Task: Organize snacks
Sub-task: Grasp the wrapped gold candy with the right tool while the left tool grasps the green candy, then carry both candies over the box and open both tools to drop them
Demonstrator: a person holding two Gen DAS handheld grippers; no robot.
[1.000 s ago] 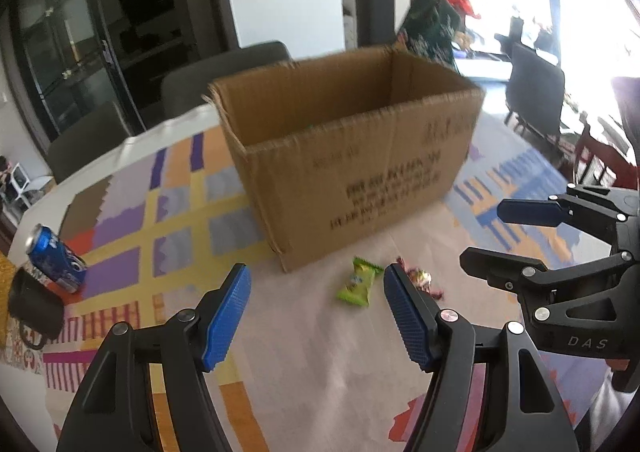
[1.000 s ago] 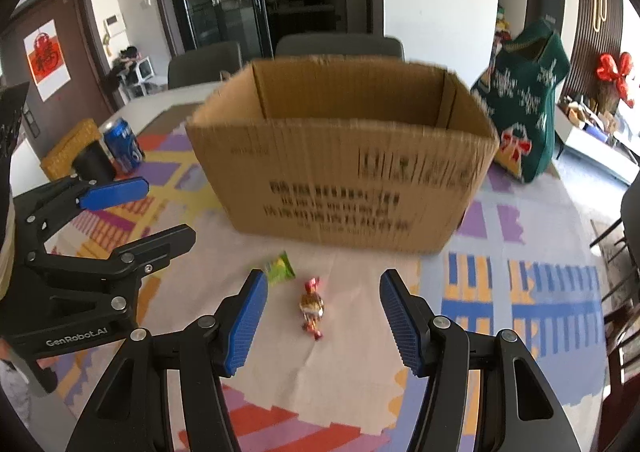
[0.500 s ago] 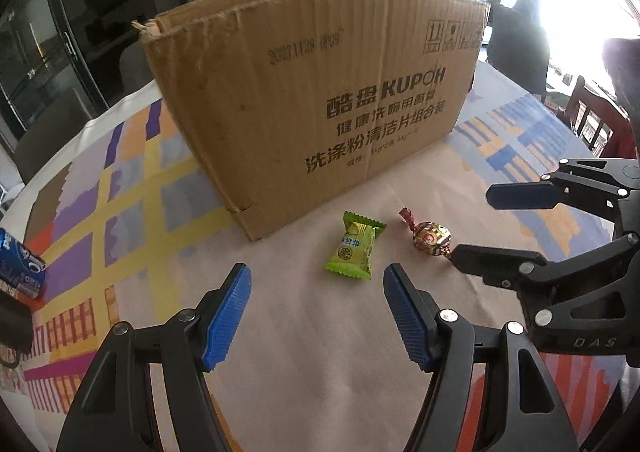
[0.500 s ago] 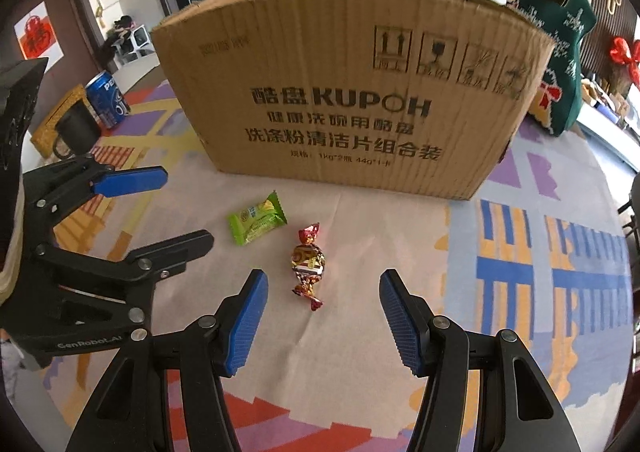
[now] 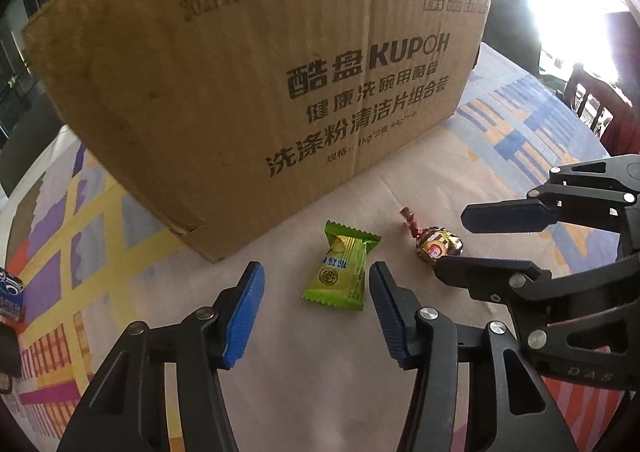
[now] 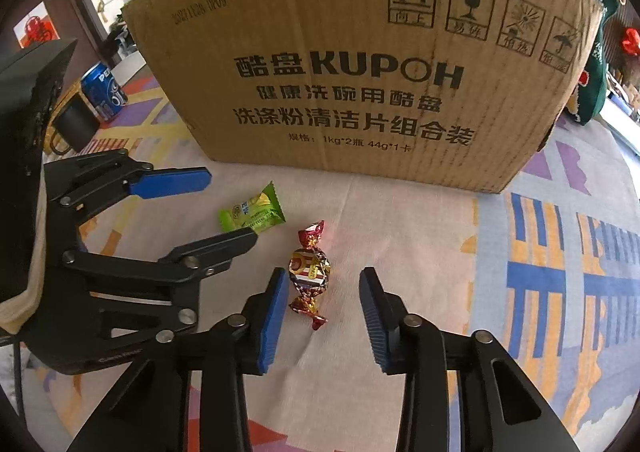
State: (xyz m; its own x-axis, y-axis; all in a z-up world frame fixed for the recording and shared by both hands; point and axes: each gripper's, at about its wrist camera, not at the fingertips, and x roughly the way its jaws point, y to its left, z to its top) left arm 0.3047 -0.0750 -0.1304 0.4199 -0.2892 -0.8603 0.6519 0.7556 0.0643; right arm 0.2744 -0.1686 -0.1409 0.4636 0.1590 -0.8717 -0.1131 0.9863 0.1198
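A large cardboard box [image 6: 360, 64] printed KUPOH stands on the tabletop [image 6: 420, 236], filling the 12 o'clock part of both wrist views. Only its outer printed wall shows; its inside is hidden, so what it holds cannot be told.

Just in front of the box, two snacks lie on the patterned cloth, near each other but apart. In the left wrist view the green candy packet [image 5: 339, 268] lies flat at 12 o'clock from the left tongs [image 5: 316, 302], between the two blue pads. The jaws are closing, yet neither pad touches the packet. At 3 o'clock from it lies the red-and-gold wrapped candy [image 5: 438, 243].

In the right wrist view that wrapped candy [image 6: 310, 272] lies between the pads of the right tongs [image 6: 323, 306], whose jaws are closing too, a gap left on both sides. The left tongs come in from 9 o'clock around the green packet [image 6: 252, 210].

A blue soda can [image 6: 103, 89] and a black mug [image 6: 76, 124] stand at 10 o'clock, beside the box.
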